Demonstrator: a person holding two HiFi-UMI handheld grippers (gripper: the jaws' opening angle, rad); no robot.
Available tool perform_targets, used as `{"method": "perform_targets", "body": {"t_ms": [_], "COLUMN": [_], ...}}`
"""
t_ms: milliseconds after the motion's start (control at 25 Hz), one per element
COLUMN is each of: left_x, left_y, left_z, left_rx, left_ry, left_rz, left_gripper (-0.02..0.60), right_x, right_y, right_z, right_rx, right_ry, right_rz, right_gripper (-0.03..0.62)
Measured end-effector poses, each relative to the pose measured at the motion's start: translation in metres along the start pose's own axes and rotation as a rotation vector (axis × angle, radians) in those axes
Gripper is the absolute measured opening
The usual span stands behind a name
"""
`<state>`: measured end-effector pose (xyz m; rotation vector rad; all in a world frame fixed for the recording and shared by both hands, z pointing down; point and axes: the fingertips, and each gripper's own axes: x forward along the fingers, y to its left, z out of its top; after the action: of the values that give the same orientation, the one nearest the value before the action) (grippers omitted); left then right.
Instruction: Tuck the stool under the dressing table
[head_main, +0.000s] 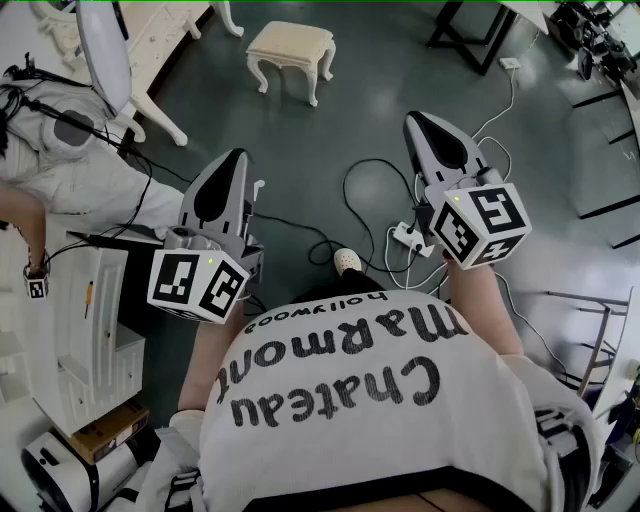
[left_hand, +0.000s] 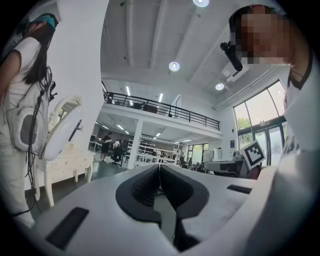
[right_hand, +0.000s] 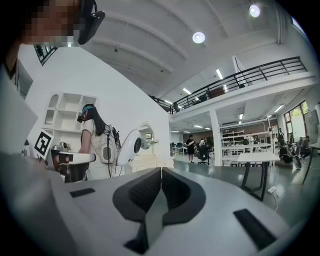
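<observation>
Dark floor (head_main: 390, 70) ahead, with the stool (head_main: 290, 50) standing clear of the dressing table (head_main: 160, 35) at far left. My left tongs (head_main: 240, 158) and right tongs (head_main: 414, 122) are closed on nothing. The stool looks rigid and fairly light; I'd grip the seat rim.

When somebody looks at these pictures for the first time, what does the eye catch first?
The left gripper and right gripper, each shut on nothing, point forward in the middle of the head view. Beyond them, a cream stool stands on the dark floor, apart from the white dressing table at the upper left.
</observation>
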<state>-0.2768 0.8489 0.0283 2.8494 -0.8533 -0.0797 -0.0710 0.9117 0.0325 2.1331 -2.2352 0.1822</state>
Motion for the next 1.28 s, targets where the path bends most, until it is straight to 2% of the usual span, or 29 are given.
{"method": "perform_targets", "body": {"t_ms": [400, 640, 880, 1000, 1280], "left_x": [0.037, 0.077, 0.119, 0.134, 0.163], "left_y": [0.011, 0.027, 0.043, 0.05, 0.067], "left_z": [-0.005, -0.013, -0.014, -0.023, -0.047], "left_rx": [-0.019, -0.038, -0.029, -0.042, -0.075], "left_ry": [0.008, 0.011, -0.004, 0.015, 0.081], "left_rz": [0.013, 0.036, 0.089, 0.111, 0.106], "left_gripper": [0.025, 0.025, 0.025, 0.025, 0.025], "right_x": [0.029, 0.062, 0.098, 0.117, 0.16], "right_y": [-0.027, -0.063, -0.105, -0.118, -0.123], "right_z": [-0.004, -0.004, 0.001, -0.001, -0.028], "right_rx": [0.0, 0.027, 0.045, 0.036, 0.054], "right_ry": [0.022, 0.014, 0.003, 0.022, 0.08], "right_rz": [0.013, 0.025, 0.056, 0.076, 0.136], "right_gripper": [0.026, 0.026, 0.026, 0.026, 0.026]}}
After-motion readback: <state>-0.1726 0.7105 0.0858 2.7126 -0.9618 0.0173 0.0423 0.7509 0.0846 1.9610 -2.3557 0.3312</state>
